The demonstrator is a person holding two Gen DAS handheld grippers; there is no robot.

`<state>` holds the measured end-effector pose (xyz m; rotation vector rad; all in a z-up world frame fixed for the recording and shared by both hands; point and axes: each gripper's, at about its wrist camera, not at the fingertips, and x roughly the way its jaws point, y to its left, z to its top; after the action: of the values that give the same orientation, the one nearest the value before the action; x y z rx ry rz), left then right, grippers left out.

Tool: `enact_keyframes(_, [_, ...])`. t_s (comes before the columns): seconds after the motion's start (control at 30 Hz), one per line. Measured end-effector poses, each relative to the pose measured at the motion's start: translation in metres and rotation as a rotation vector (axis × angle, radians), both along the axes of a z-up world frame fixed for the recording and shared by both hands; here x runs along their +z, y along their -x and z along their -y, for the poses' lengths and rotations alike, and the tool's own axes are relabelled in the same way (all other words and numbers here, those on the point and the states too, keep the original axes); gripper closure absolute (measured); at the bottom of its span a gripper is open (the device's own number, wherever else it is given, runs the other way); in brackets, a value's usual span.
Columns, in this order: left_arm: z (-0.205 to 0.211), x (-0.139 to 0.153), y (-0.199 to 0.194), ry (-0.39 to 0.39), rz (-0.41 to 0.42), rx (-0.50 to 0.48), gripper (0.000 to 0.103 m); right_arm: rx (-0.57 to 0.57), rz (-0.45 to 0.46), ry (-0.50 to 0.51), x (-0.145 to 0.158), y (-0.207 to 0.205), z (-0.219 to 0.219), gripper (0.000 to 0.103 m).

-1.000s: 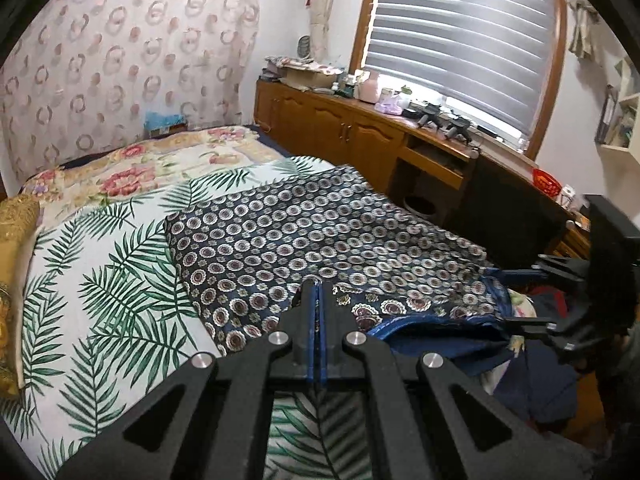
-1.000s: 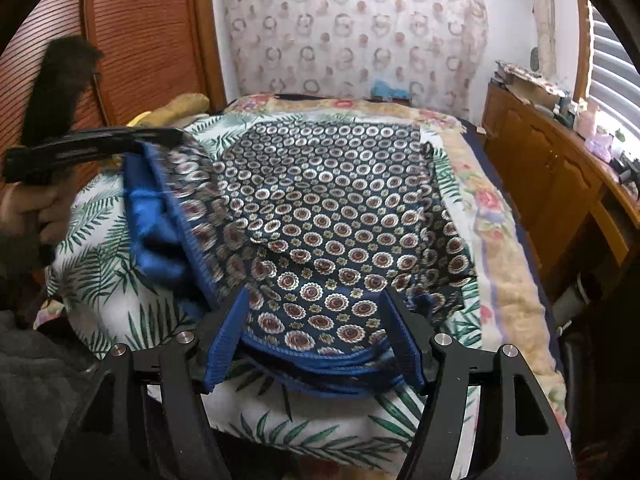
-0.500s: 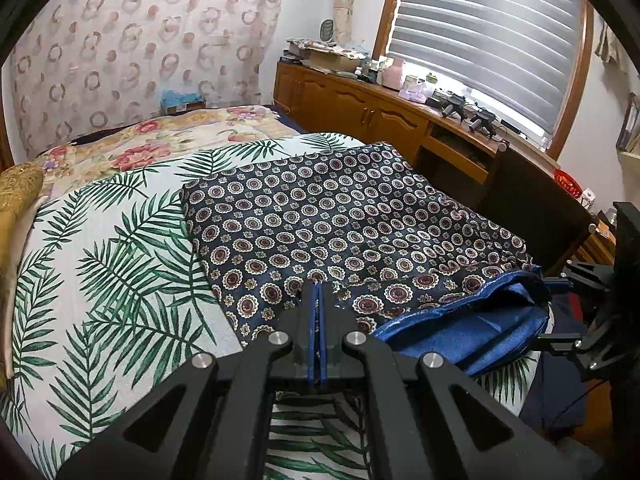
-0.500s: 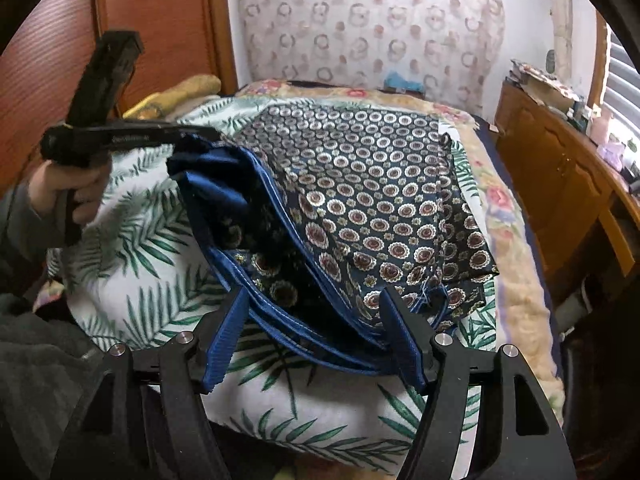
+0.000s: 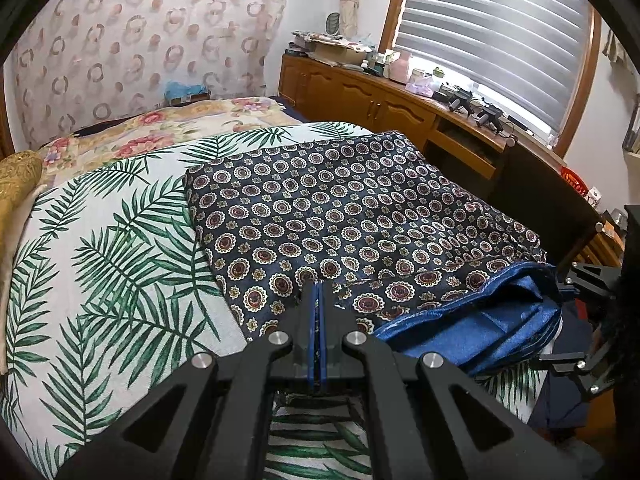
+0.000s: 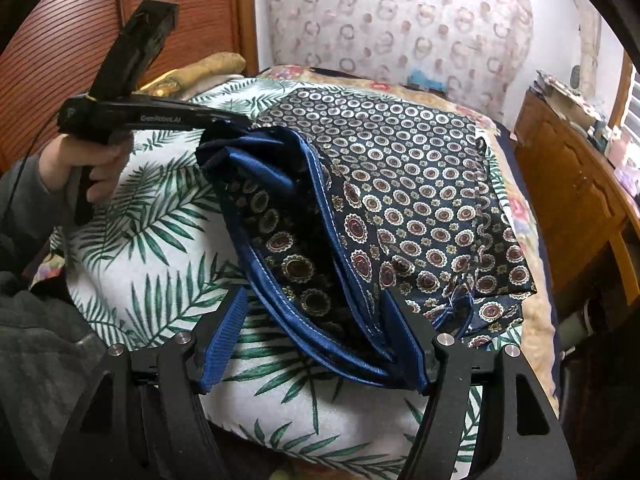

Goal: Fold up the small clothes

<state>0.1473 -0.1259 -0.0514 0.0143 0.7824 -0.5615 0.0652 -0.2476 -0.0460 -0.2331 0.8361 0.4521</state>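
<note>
Since a second ago: both hands sit lower, and the raised near edge of the garment has come down toward the bed, its blue lining now showing at the right.
Garment: dark blue patterned shorts [image 5: 352, 216] lie spread on the palm-leaf bedspread [image 5: 112, 264], near edge lifted, blue waistband [image 6: 320, 216] gaping open.
Left gripper [image 5: 319, 300]: fingers pressed together, pinching the near hem of the shorts; in the right wrist view it [image 6: 224, 118] holds a bunched corner up off the bed, gripped by a hand [image 6: 90, 168] in a grey sleeve.
Right gripper [image 6: 316, 336]: fingers spread wide, the waistband edge lying between them; the right finger [image 6: 404, 340] touches the fabric, the left one stands clear.
Surroundings: wooden cabinets [image 5: 360, 100] under a window blind [image 5: 492, 28], patterned curtain [image 5: 140, 40] behind the bed.
</note>
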Motion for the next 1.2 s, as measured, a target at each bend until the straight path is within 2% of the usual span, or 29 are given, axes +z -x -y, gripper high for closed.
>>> enact_keyframes(0.27, [-0.01,0.012,0.008,0.023,0.02,0.0,0.103,-0.023,0.006,0.003,-0.004,-0.016,0.014,0.034])
enact_keyframes(0.3, [-0.011,0.014,0.009,0.027,0.023,0.0,0.103,-0.021,0.007,0.004,-0.004,-0.018,0.014,0.044])
enact_keyframes(0.33, [-0.014,0.016,0.01,0.032,0.026,0.0,0.103,-0.019,0.011,0.011,-0.004,-0.02,0.014,0.051])
enact_keyframes(0.37, [-0.016,0.018,0.01,0.036,0.03,0.003,0.103,-0.016,0.016,0.017,-0.004,-0.023,0.014,0.063])
enact_keyframes(0.4, [-0.018,0.021,0.011,0.041,0.035,0.006,0.103,-0.013,0.025,0.022,-0.003,-0.026,0.014,0.081])
enact_keyframes(0.5, [-0.024,0.028,0.013,0.048,0.054,0.016,0.103,-0.027,0.055,-0.005,0.004,-0.036,0.017,0.094])
enact_keyframes(0.6, [-0.03,0.035,0.012,0.058,0.071,0.029,0.103,-0.055,0.115,-0.046,0.021,-0.049,0.018,0.097])
enact_keyframes(0.73, [-0.037,0.041,0.006,0.058,0.081,0.042,0.103,-0.067,0.18,-0.046,0.037,-0.072,0.014,0.098])
enact_keyframes(0.93, [-0.048,0.048,-0.014,0.037,0.101,0.079,0.101,-0.044,0.197,-0.03,0.049,-0.111,0.004,0.099])
enact_keyframes(1.07, [-0.058,0.049,-0.03,0.045,0.097,0.086,0.081,-0.02,0.187,-0.009,0.042,-0.135,-0.001,0.099])
enact_keyframes(1.13, [-0.063,0.047,-0.04,0.036,0.088,0.089,0.079,-0.014,0.171,-0.001,0.034,-0.149,-0.003,0.099])
enact_keyframes(1.2, [-0.064,0.044,-0.048,0.017,0.083,0.097,0.071,-0.011,0.168,0.006,0.03,-0.161,-0.005,0.1])
